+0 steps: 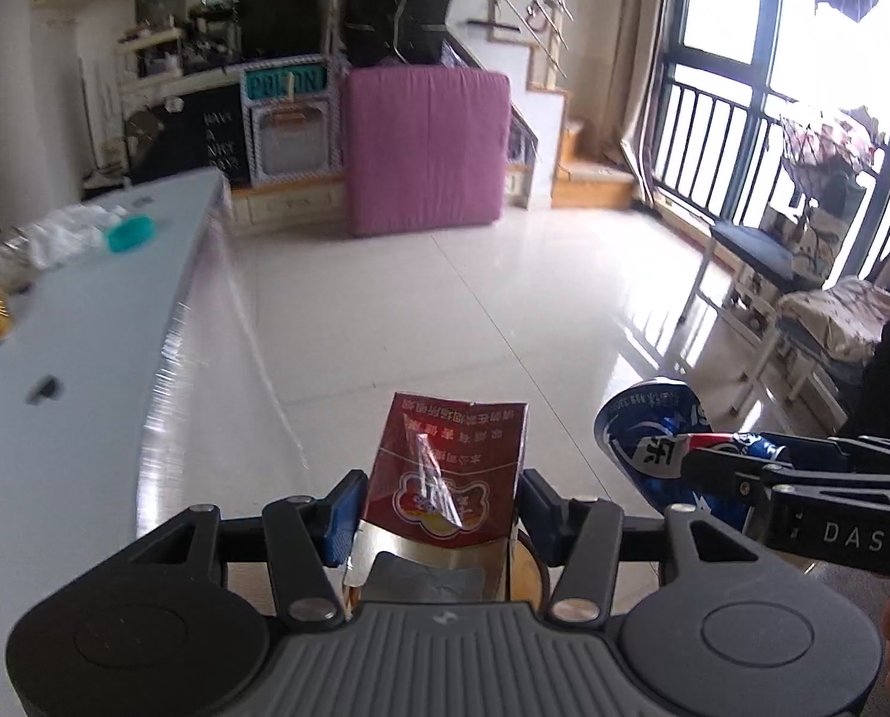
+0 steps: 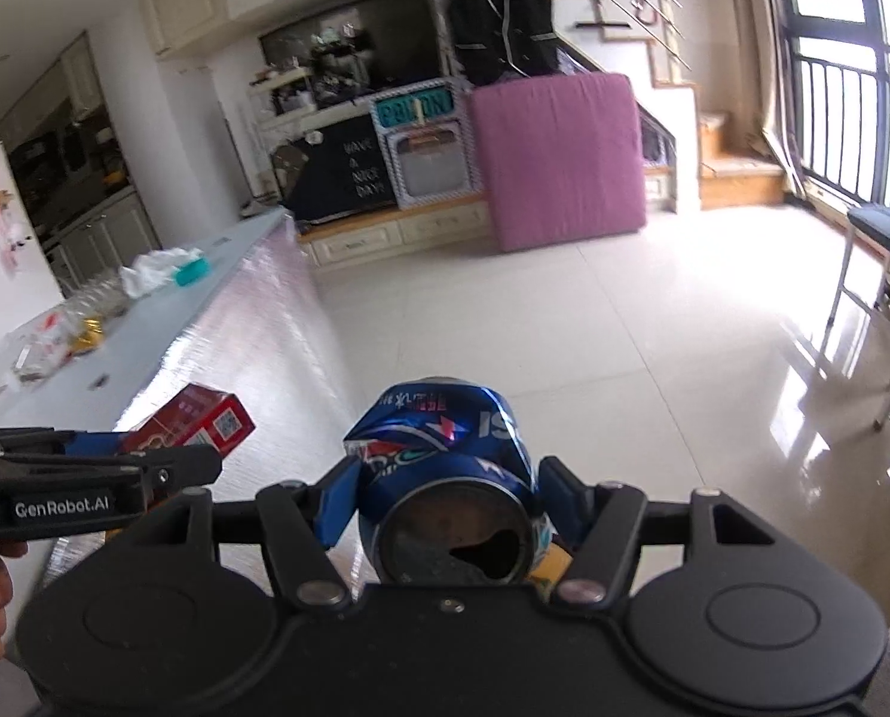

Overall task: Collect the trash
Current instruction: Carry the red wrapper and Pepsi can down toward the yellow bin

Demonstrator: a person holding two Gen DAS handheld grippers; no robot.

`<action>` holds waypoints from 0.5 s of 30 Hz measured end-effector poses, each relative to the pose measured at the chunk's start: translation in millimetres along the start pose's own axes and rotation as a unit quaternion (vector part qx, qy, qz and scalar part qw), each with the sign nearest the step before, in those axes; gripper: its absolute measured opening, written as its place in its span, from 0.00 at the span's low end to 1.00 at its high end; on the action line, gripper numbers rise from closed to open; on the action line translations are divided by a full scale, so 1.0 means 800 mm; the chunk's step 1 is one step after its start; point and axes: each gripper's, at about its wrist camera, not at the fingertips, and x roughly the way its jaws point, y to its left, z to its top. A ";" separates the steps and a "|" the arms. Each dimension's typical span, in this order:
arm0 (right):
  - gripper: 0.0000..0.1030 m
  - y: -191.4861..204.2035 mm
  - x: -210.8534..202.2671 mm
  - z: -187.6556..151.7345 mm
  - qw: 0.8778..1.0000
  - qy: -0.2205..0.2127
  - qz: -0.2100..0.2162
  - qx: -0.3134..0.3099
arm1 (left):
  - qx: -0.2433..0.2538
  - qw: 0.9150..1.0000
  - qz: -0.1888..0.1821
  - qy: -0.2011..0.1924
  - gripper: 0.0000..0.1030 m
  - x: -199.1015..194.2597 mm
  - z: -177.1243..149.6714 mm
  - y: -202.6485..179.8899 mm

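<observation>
Left tongs (image 1: 442, 505): blue pads clamped on either side of a red cigarette pack (image 1: 447, 478), torn open at the near end, foil lining showing. Pack stands up between the pads, printed face toward the lens, held off the floor.

Right tongs (image 2: 445, 493): pads clamped on a crushed blue soda can (image 2: 445, 454), its opened top turned toward the camera. Can dented and creased along its body, carried in the air above the floor.

The two tools travel side by side. In the left wrist view, the can shows at 3 o'clock of the pack. In the right wrist view, the pack shows at 9 o'clock of the can, with the other tool's black arm across it.

Outward: pale blue surface (image 1: 86, 358) runs along from 8 to 10 o'clock. On it lie a teal lid-like piece (image 1: 131, 233), crumpled white tissue or plastic (image 1: 65, 236), clear plastic wrappers (image 2: 95, 299) and something gold (image 2: 89, 334); details blurred.

Glossy white tile floor (image 1: 445, 299) fills the middle. Pink mattress (image 1: 427, 149) leans upright at 12 o'clock, against the cabinets and stairs. Tall windows with dark railing (image 1: 743, 137) at 2 o'clock; a chair (image 1: 761, 275) beneath them.
</observation>
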 end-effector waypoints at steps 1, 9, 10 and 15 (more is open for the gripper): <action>0.63 -0.009 0.007 -0.003 1.000 0.006 -0.003 0.003 | 0.000 1.000 -0.002 0.006 0.53 0.012 -0.002 -0.004; 0.63 -0.061 0.066 -0.028 0.998 0.056 -0.020 0.020 | -0.011 0.998 -0.011 0.062 0.53 0.111 -0.017 -0.024; 0.63 -0.067 0.074 -0.030 0.998 0.062 -0.022 0.022 | -0.013 0.998 -0.012 0.068 0.53 0.123 -0.019 -0.025; 0.63 -0.090 0.115 -0.045 0.995 0.092 -0.029 0.026 | -0.026 0.995 -0.017 0.099 0.53 0.184 -0.031 -0.030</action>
